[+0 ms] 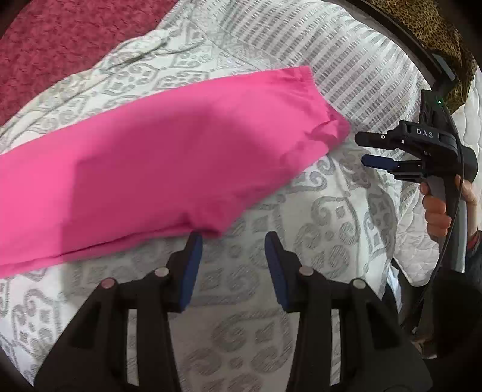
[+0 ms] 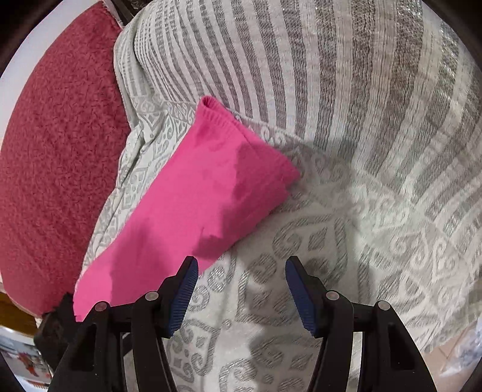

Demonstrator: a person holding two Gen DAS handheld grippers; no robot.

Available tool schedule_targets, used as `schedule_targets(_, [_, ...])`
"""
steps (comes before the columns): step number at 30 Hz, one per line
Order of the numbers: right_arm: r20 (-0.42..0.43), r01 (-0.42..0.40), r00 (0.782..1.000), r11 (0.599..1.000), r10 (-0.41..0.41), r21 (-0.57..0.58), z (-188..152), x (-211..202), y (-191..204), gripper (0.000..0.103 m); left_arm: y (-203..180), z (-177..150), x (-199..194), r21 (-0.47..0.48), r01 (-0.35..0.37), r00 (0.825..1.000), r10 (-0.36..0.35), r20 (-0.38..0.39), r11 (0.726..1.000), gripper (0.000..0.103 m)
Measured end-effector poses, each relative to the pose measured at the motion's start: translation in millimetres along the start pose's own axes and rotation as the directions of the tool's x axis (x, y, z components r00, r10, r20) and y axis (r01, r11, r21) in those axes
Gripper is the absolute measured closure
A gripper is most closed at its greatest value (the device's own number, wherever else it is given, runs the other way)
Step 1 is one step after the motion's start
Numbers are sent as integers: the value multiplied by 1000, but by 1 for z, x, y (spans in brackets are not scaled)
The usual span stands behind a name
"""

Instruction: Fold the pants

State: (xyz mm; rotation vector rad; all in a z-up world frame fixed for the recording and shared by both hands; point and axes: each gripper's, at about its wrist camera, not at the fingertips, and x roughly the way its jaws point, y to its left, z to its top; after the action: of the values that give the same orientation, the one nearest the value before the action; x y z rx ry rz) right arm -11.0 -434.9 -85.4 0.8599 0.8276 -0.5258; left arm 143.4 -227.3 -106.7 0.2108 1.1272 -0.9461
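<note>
The pink pants (image 1: 156, 156) lie folded lengthwise as a long band on the grey-and-white patterned bedspread (image 1: 316, 217). My left gripper (image 1: 233, 238) is open and empty, its fingertips just at the near edge of the pants. The right gripper also shows in the left wrist view (image 1: 366, 150), held by a hand, open and just right of the pants' end. In the right wrist view the pants (image 2: 195, 199) run from lower left to a ribbed cuff end at centre. My right gripper (image 2: 241, 265) is open and empty, just below the pants' edge.
A dark red fuzzy blanket (image 1: 60, 39) lies beyond the bedspread on the left; it also shows in the right wrist view (image 2: 54, 156). A striped part of the bedspread (image 2: 331, 75) rises behind. Leopard-print fabric (image 1: 427, 27) and a white quilted mattress (image 1: 421, 241) are at right.
</note>
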Motion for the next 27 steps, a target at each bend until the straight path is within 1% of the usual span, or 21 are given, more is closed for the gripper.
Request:
schedule_targets(3, [8,-7,1000,1000,7,-8,5,2,-6,41,-5,5,6,-5,-16,1000,16,-16,1000,58])
schedule_targets(6, [10,-21,1000,1000,21,-13,5,-1,-13,41,-3,6,6,-18,-32,999,32,-11,999,58])
schedule_targets(8, [9,-32,999,999,32,-16,7,6,-10,41,-1,8,8,-21,-29,1000,29,-7,999,58])
schedule_targets(11, [5,-41,999,999,40,10,8,7,-12,41,-4,15,19,-19,-34,999,33,-21,999,58])
schedule_targets(12, [4,-46,999,999,46,23,7,7,-13,41,-6,17,23,-17,-42,999,41,-25,999,62])
schedule_targets(13, [3,-57,998,997,57,44,7,9,-15,40,-7,18,26,-14,-53,998,52,-16,999,78])
schedule_targets(14, [4,-68,998,996,68,59,6,9,-16,40,-6,18,27,-13,-66,998,66,-5,998,90])
schedule_targets(15, [4,-86,996,993,86,76,7,12,-16,38,-5,18,27,-22,-64,998,64,-3,998,91])
schedule_targets(16, [5,-97,995,991,97,89,7,13,-16,35,0,17,25,-45,-37,999,37,4,998,94])
schedule_targets(18, [18,-115,993,985,114,130,8,21,-17,33,7,15,22,-74,-4,1000,5,10,997,95])
schedule_targets(20, [64,-131,991,976,121,176,12,30,-16,33,7,13,20,-75,-1,1000,1,12,997,96])
schedule_targets(21, [81,-125,990,976,112,179,12,32,-13,44,4,12,20,-64,-12,1000,13,16,998,96])
schedule_targets(22, [95,-102,992,982,87,161,13,34,-8,97,1,12,18,-53,-23,1000,24,18,998,96])
schedule_targets(23, [87,-70,995,988,58,138,13,35,-3,97,-1,11,16,-47,-27,999,28,22,999,96])
schedule_targets(24, [101,-63,994,987,48,146,10,30,-1,99,-5,11,11,-43,-28,999,29,34,999,96])
schedule_targets(26, [150,-81,987,989,62,125,0,11,2,99,-12,10,-4,-31,-12,998,14,68,999,96])
schedule_targets(27, [177,-80,982,992,61,98,-3,-3,5,99,-17,9,-15,-23,12,996,-10,84,1000,96])
